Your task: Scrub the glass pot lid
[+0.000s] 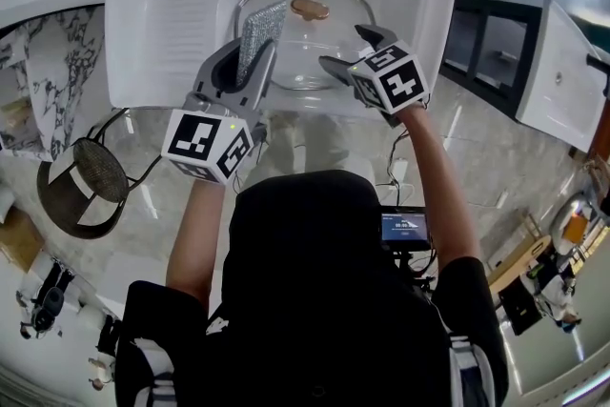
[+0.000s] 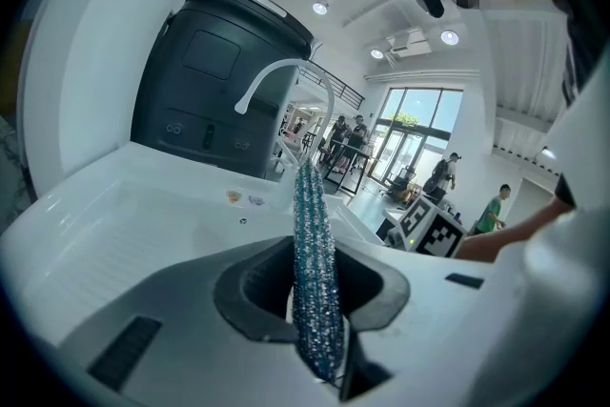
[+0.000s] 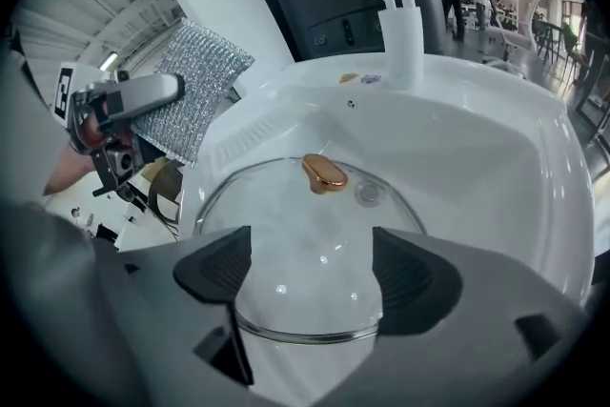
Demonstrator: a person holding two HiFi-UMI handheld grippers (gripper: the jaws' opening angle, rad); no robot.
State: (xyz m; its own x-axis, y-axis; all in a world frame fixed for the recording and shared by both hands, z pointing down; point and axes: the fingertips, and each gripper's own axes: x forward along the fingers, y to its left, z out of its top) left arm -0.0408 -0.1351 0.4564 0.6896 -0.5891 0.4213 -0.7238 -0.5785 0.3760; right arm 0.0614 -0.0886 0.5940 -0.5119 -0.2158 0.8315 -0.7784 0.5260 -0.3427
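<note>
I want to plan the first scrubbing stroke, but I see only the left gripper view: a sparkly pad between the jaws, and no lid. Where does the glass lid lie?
Observer: The glass pot lid lies flat in the basin of the white sink, with its copper knob up.
Operator: Does the right gripper hold it?
Observer: No. The right gripper is open and grips nothing. The lid's near rim shows between its jaws.
Operator: And is my pad on the glass?
Observer: No. The left gripper holds the pad raised beside the lid's left edge, apart from it.
</note>
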